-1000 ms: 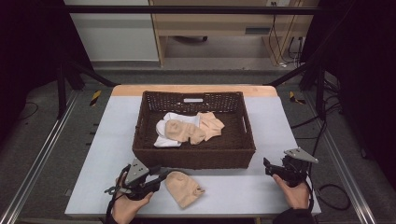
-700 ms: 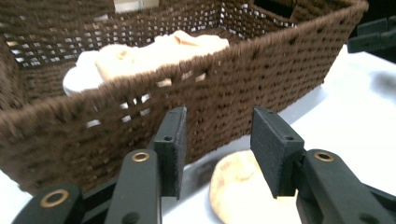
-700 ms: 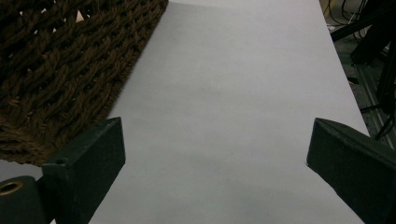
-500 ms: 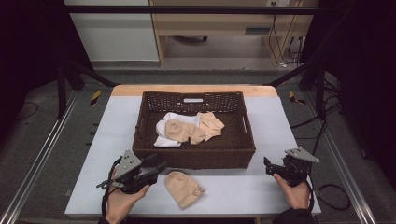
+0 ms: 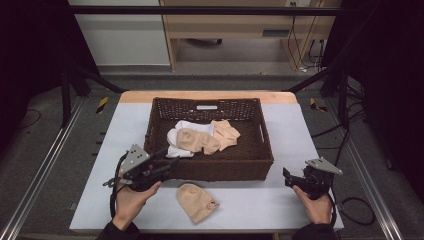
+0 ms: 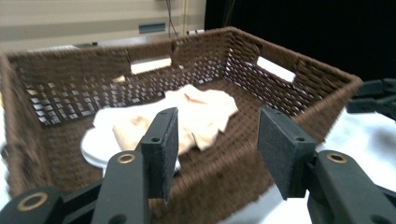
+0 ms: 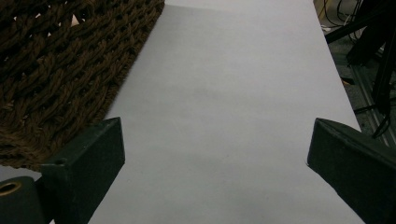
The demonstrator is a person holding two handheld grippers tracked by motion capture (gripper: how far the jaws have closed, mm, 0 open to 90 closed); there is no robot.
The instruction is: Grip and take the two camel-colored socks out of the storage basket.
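A brown wicker basket (image 5: 215, 169) stands mid-table with beige socks (image 5: 205, 139) and a white sock (image 5: 176, 136) piled inside. One more beige sock (image 5: 197, 201) lies flat on the table in front of it. My left gripper (image 5: 169, 161) hovers at the basket's front left corner, above and left of that loose sock. Its jaws have just been opening and nothing is between them. In the left gripper view, the gripper (image 6: 217, 140) looks over the basket rim (image 6: 299, 79) at the sock pile (image 6: 201, 109). My right gripper (image 5: 286, 178) rests open at the front right, empty (image 7: 215, 140).
The basket's woven wall (image 7: 60, 60) is just left of my right gripper, with bare grey table (image 7: 224, 70) ahead. Metal rails run along both table sides (image 5: 45, 165). The other gripper (image 6: 373, 95) shows beyond the basket's corner.
My left gripper has risen off the table and moved away from the loose beige sock toward the basket's corner, its jaws wider apart. The right hand has stayed still.
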